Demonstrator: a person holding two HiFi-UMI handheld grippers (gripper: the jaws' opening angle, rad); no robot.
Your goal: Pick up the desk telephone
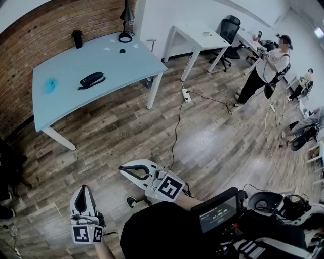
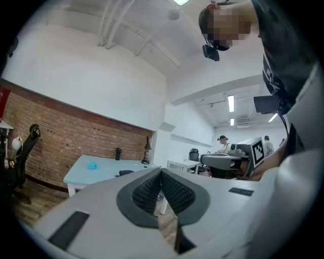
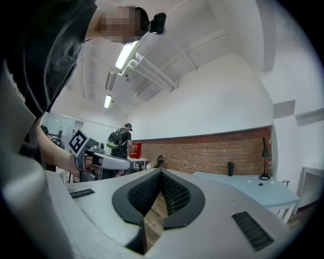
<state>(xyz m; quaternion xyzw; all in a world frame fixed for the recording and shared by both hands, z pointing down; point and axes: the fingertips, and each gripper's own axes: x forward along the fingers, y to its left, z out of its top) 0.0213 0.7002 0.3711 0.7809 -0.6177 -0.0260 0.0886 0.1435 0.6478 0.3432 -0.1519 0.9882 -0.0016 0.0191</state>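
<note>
Across the room on the pale blue desk (image 1: pixel 61 96) lies the desk telephone (image 1: pixel 92 79), untouched, while left tongs (image 1: pixel 83 195) and right tongs (image 1: pixel 130 171) hover level by the person, clenched empty, apparently awaiting the approach.

Lamp (image 1: pixel 126 14) and cup (image 1: pixel 77 39) (both black) on table (image 1: pixel 126 66).

text readable: none | screen (image 1: pixel 218 215) at the person's chest: green and orange characters, too small to read | square markers (image 1: pixel 170 187): black-and-white patterns only, no letters or numbers
</note>
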